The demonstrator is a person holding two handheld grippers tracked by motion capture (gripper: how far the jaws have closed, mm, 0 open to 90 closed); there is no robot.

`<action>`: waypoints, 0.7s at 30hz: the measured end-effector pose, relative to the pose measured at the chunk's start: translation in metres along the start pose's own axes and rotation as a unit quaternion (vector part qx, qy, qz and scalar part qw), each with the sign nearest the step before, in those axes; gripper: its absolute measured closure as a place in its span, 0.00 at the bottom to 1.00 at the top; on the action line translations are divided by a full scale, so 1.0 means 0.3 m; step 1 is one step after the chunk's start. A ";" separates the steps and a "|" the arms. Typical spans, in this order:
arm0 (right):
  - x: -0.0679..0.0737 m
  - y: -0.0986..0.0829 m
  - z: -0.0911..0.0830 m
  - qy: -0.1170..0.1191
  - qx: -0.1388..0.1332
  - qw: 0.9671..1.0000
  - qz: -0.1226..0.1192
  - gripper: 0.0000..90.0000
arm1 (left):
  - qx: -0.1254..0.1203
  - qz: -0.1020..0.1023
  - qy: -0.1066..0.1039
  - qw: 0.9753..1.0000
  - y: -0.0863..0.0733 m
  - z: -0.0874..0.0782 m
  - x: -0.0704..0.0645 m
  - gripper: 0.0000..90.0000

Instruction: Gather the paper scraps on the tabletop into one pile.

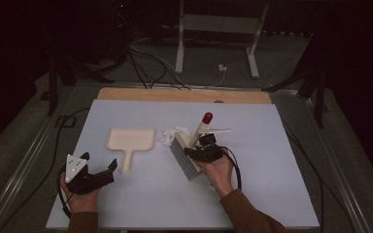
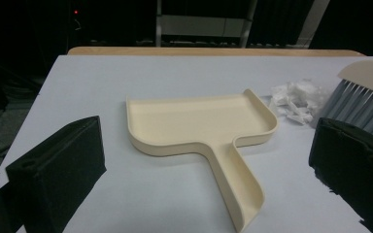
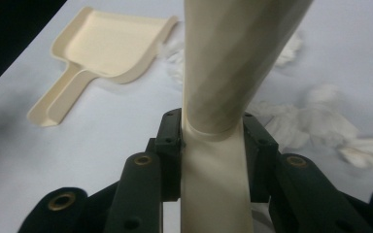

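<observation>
Two grippers work the pale table [image 1: 126, 204]. At lower left, the left gripper [image 1: 98, 167] rests with jaws apart, holding nothing, near the cream dustpan [image 1: 130, 141] at centre-left. Right of centre, the right gripper [image 1: 205, 145] is clamped on the brush [image 1: 190, 145], its bristles beside crumpled white scraps [image 1: 167, 136].

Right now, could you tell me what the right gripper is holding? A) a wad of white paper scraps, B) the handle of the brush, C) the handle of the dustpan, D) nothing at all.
B: the right gripper is shut on the brush handle, while the dustpan lies free on the table.
</observation>
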State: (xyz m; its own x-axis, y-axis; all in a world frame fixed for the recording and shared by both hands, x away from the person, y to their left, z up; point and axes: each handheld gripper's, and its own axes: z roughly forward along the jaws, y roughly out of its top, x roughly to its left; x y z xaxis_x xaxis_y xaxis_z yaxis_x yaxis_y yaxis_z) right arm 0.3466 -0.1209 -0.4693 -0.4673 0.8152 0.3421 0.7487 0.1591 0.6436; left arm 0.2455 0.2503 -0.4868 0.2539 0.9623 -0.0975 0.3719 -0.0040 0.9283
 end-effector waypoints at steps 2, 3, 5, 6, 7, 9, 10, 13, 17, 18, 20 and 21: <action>-0.014 -0.001 -0.012 -0.007 -0.004 1.000 0.002 0.74 | 0.002 0.001 0.001 1.000 -0.001 0.001 0.000 0.01; -0.019 -0.002 -0.019 -0.010 -0.005 1.000 0.005 0.74 | 0.002 0.001 0.001 1.000 -0.001 0.001 0.000 0.01; -0.023 -0.002 -0.025 -0.013 -0.006 1.000 0.006 0.74 | 0.002 0.000 0.002 1.000 -0.001 0.001 0.000 0.01; -0.029 -0.003 -0.040 -0.015 -0.010 1.000 0.005 0.74 | 0.002 -0.001 0.003 1.000 -0.001 0.000 0.000 0.01; -0.028 -0.003 -0.049 -0.014 -0.013 1.000 0.005 0.74 | 0.001 -0.001 0.004 1.000 -0.001 0.000 0.000 0.01; -0.022 -0.003 -0.069 -0.008 -0.018 1.000 0.005 0.74 | 0.002 -0.002 0.005 1.000 -0.001 0.000 0.001 0.01; -0.017 -0.002 -0.078 -0.006 -0.021 1.000 0.002 0.74 | 0.003 -0.003 0.006 1.000 -0.001 0.000 0.001 0.01; 0.000 0.006 -0.097 0.003 -0.030 1.000 -0.003 0.74 | 0.005 -0.002 0.007 1.000 -0.002 0.001 0.000 0.01; 0.024 0.025 -0.091 0.016 -0.038 0.999 -0.004 0.74 | 0.010 0.000 0.009 1.000 -0.004 0.005 -0.006 0.01; 0.031 0.029 -0.084 0.015 -0.038 0.999 -0.005 0.74 | 0.010 0.000 0.009 1.000 -0.004 0.005 -0.006 0.01; 0.046 0.038 -0.064 0.018 -0.036 0.999 -0.007 0.74 | 0.015 -0.003 0.011 1.000 -0.005 0.009 -0.010 0.01; 0.054 0.043 -0.053 0.017 -0.035 0.999 -0.009 0.74 | 0.023 -0.002 0.012 1.000 -0.006 0.013 -0.014 0.01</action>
State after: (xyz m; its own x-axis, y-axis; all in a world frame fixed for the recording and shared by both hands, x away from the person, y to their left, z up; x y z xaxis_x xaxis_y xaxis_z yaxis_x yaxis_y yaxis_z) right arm 0.3412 -0.1146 -0.4445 -0.4970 0.7926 0.3532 0.7057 0.1323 0.6961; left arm 0.2474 0.2452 -0.4894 0.2312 0.9686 -0.0917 0.4127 -0.0122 0.9108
